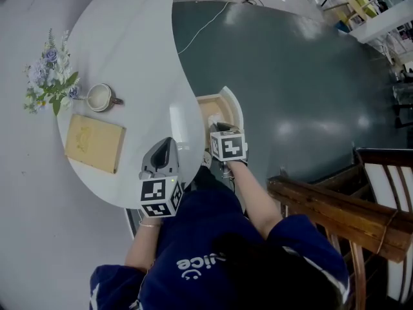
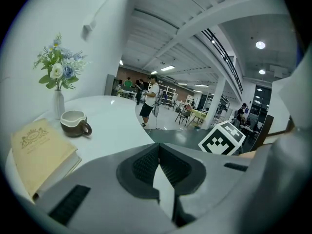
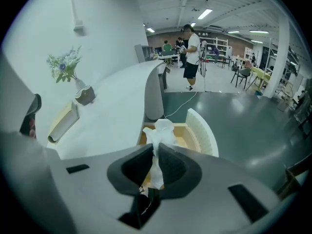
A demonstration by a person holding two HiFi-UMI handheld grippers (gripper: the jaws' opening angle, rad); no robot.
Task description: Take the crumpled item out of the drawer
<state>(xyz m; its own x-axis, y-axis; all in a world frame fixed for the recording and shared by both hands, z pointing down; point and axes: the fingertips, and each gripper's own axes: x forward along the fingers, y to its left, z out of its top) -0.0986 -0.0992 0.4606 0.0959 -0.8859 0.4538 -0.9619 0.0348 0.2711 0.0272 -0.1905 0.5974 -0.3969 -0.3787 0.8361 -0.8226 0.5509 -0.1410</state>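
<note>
A crumpled white paper (image 3: 162, 130) is pinched between the pads of my right gripper (image 3: 156, 152) and sticks up past the fingertips. It hangs just above the open drawer (image 3: 187, 141), which has a wooden inside and a curved white front. In the head view the right gripper (image 1: 220, 128) is over that drawer (image 1: 231, 105) at the table's right edge, and a bit of the white paper (image 1: 213, 119) shows there. My left gripper (image 1: 165, 152) is over the white table (image 1: 129, 37) near its front edge. Its jaws (image 2: 157, 150) are shut with nothing between them.
On the table lie a tan book (image 1: 95, 143), a brown-and-white cup (image 1: 100, 97) and a vase of flowers (image 1: 50, 76). A wooden chair (image 1: 348, 205) stands to the right. A white cable (image 1: 203, 24) runs across the dark floor. People stand far off in the hall.
</note>
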